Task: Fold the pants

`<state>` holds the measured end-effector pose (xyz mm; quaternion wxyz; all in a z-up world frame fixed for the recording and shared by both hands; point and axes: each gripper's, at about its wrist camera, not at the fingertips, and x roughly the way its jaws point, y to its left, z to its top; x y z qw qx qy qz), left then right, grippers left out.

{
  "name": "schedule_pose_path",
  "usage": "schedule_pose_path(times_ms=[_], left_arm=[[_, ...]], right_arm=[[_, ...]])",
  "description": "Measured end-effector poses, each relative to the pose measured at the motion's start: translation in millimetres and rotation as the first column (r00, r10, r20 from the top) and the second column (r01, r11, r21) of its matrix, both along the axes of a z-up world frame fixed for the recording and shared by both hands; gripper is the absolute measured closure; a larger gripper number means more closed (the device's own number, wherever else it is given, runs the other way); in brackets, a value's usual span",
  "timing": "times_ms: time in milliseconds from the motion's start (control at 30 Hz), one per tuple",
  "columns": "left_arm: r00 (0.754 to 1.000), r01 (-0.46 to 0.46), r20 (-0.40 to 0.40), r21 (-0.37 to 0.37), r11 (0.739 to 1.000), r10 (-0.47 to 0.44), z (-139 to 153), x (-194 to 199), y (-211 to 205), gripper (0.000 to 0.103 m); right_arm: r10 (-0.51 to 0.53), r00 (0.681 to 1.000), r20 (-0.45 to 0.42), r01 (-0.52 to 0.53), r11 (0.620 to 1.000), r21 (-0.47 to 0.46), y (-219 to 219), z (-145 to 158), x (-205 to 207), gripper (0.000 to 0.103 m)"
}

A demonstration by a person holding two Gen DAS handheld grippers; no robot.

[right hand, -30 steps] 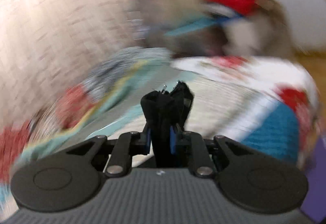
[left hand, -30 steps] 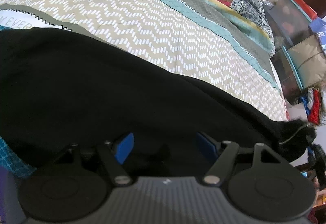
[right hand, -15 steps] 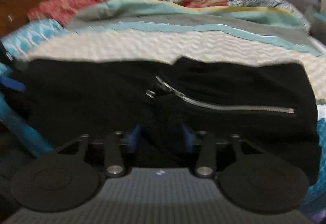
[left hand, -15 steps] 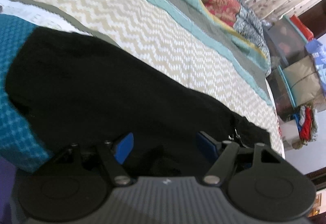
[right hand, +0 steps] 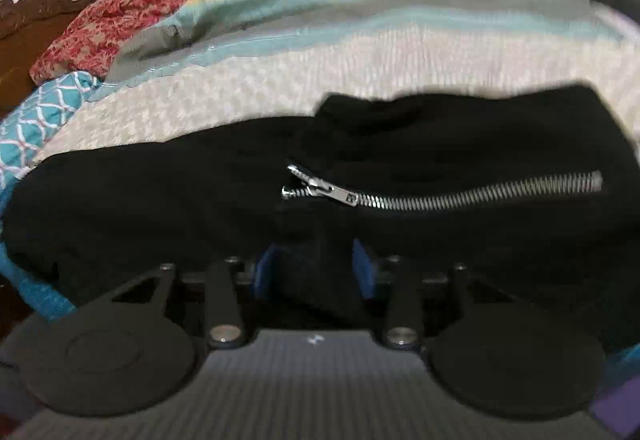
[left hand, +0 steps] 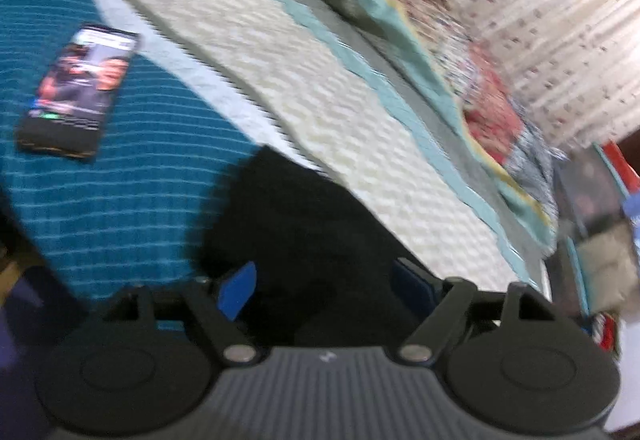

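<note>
The black pants [right hand: 200, 208] lie folded across the bed, with a silver zipper [right hand: 440, 196] on the top layer. In the left wrist view one end of the pants [left hand: 304, 240] lies between and in front of the blue pads. My left gripper [left hand: 324, 284] is open, its fingers wide apart over the black cloth. My right gripper [right hand: 316, 268] is partly open, with a bunch of black cloth standing between its blue pads [right hand: 264, 272]; the pads look slightly off the cloth.
A phone [left hand: 80, 88] with a lit screen lies on the teal blanket [left hand: 120, 200] at the left. The beige zigzag bedspread [left hand: 320, 112] runs behind the pants. Patterned pillows [right hand: 120, 20] and a curtain are at the back. Boxes and clutter [left hand: 600, 248] stand right of the bed.
My right gripper brought the pants end over onto the rest, then its jaws widened. My left gripper swung left, so less of the pants and now the phone show.
</note>
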<state>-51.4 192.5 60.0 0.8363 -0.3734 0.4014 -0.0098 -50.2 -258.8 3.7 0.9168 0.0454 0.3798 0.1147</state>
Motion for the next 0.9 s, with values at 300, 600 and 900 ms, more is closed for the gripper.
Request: schedule_pose_path(times_ms=[300,600,900], left_arm=[[0.998,-0.059,-0.030,-0.234,0.970,0.053,-52,3,28,0.005],[1.000,0.022,-0.004,-0.268,0.963,-0.024,-71,33,9,0.075],[0.955,0.237,0.167,0.061,0.970,-0.244,2,28,-66,0.077]], right_arm=[[0.103,0.983,0.149,-0.118,0.988,0.101,57,54,0,0.076],[0.323,0.926,-0.194,-0.224,0.887,0.405,177,-12,73,0.086],[0.276,0.929,-0.248,-0.110,0.843,0.526,164,-30,71,0.094]])
